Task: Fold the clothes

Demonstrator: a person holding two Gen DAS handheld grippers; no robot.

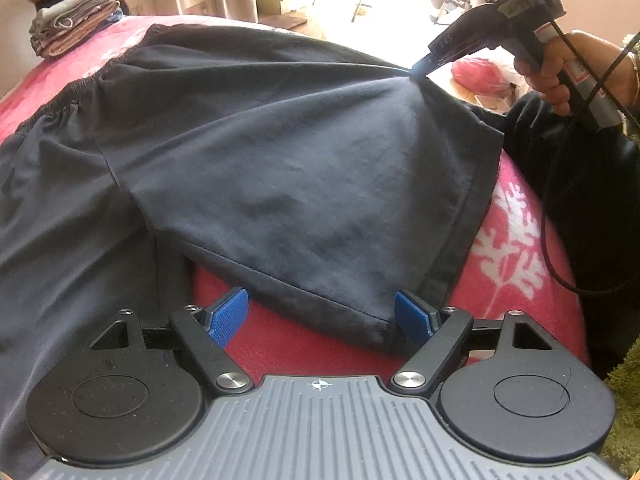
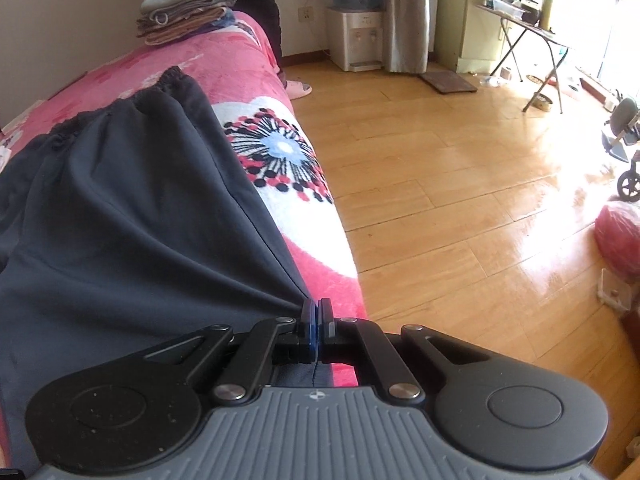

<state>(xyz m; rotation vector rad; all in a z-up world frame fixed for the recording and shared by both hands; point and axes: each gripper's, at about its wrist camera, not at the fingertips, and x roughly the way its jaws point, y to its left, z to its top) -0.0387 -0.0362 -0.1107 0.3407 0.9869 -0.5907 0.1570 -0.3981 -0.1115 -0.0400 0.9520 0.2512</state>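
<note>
Bedding first: we are working over a pink floral blanket [image 1: 516, 248] that covers the whole surface, with a wooden floor [image 2: 440, 168] beyond its right edge. Spread across the blanket lie the dark shorts [image 1: 280, 160], elastic waistband at the far left, one leg hem reaching to the near side. A stack of folded clothes [image 1: 72, 20] sits at the far left corner, well apart from the shorts.

Our right gripper [image 2: 316, 320] has its blue pads pressed together on the shorts' fabric — the cloth fans out from the pinch in tight creases toward the waistband. From the left wrist view we see that same gripper at the far right, held in a hand [image 1: 560, 76], lifting a peak of fabric off the blanket.

Our left gripper [image 1: 320, 320] hangs over the near hem with its fingers [image 1: 228, 316] spread wide; the hem corner lies just beside the right-hand pad, and whether they touch we cannot tell.
</note>
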